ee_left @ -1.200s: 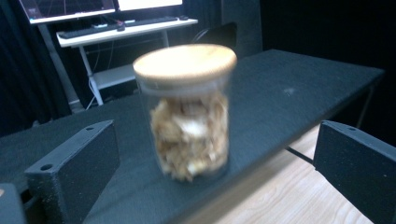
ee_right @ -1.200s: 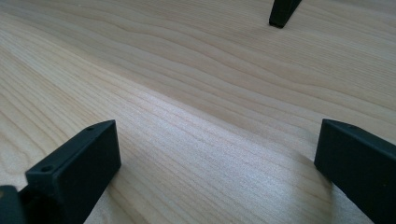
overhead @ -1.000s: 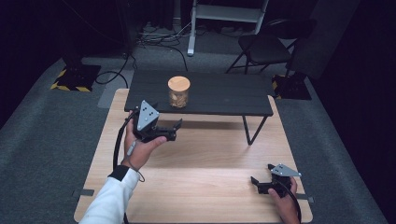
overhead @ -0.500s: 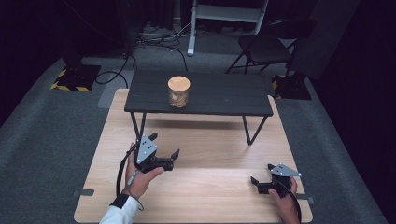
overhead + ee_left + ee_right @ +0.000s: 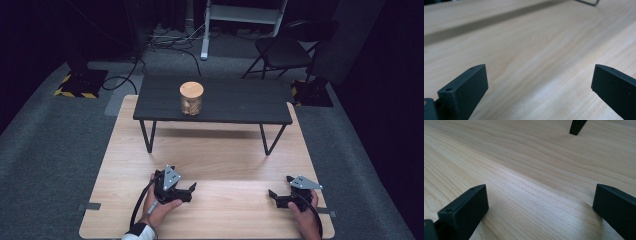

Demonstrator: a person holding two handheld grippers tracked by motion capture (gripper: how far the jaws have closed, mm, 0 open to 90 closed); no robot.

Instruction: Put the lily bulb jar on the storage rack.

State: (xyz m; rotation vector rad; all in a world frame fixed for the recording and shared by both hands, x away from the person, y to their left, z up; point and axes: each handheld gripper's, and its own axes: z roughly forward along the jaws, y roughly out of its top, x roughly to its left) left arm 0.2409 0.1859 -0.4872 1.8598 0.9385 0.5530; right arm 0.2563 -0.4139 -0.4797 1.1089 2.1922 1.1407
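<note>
I hold both tools low at the desk's (image 5: 210, 155) near edge: left tool (image 5: 188, 191) and right tool (image 5: 278, 194) gape wide, empty. A jar (image 5: 191, 98) stands on the bench (image 5: 240, 102) beyond.

glass jar (image 5: 191, 98), wooden lid on, upright on black bench (image 5: 240, 102), contents unclear

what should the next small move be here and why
Probably lift one gripper off the board and reach toward the jar, if the jar is the target at all. Both the left gripper and the right gripper sit low on the wooden board, jaws open and holding nothing, while the lidded jar stands alone on the small black table beyond them.
</note>
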